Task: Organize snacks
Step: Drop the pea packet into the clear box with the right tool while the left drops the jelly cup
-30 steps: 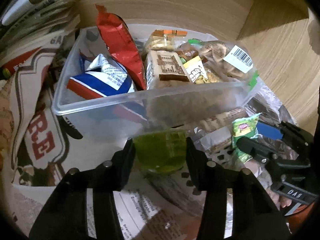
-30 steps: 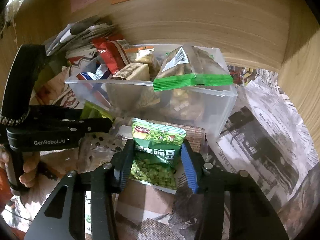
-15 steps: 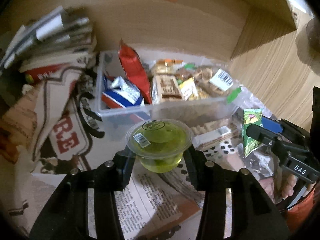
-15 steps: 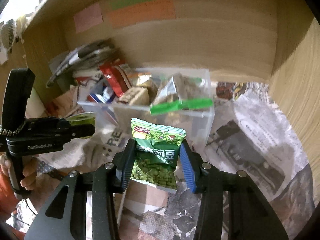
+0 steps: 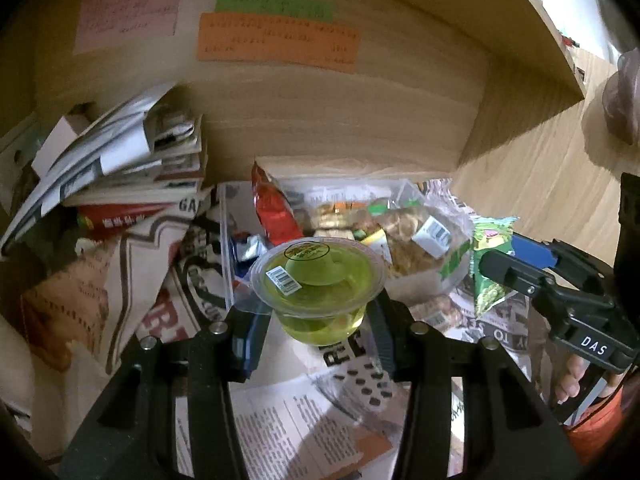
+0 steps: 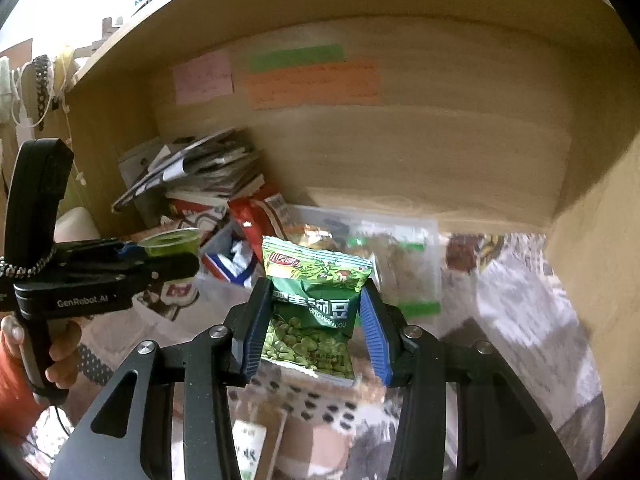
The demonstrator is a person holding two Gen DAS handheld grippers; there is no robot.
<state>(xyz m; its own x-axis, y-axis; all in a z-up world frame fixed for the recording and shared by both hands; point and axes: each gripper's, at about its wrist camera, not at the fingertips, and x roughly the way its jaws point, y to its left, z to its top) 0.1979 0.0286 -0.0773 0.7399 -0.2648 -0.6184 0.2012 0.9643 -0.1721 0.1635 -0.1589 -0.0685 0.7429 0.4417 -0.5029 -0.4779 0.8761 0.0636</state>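
**Both hands raised, a snack in each**

Far left of the left gripper (image 5: 318, 334), a slumped stack of magazines and papers (image 5: 120, 164) leans against the wooden back wall (image 5: 320, 120), which carries pink, green and orange paper notes (image 5: 276, 38). The left gripper's fingers pinch a round clear plastic cup of green jelly (image 5: 318, 280) by its sides, just under the rim; the cup sits upright between them, its sealed lid with a barcode sticker facing up, clear of the newspaper-covered desk (image 5: 288, 424).

Just beyond the fingertips stands a clear rectangular plastic bin (image 5: 226, 240) crammed with snacks: a red foil packet (image 5: 276, 216) standing upright at its left end, a blue-and-white wrapper (image 6: 234, 262) beside it, and a clear zip bag of brown biscuits with a green seal (image 5: 412, 232) toward the right.

Further right, the right gripper (image 6: 314, 328) has its blue-padded fingers closed on both sides of a green foil packet of peas (image 6: 316, 300), held upright with its crimped top edge up, in front of the bin and off the desk. A hand (image 6: 60, 344) grips the left tool's handle at the far left of the right wrist view.
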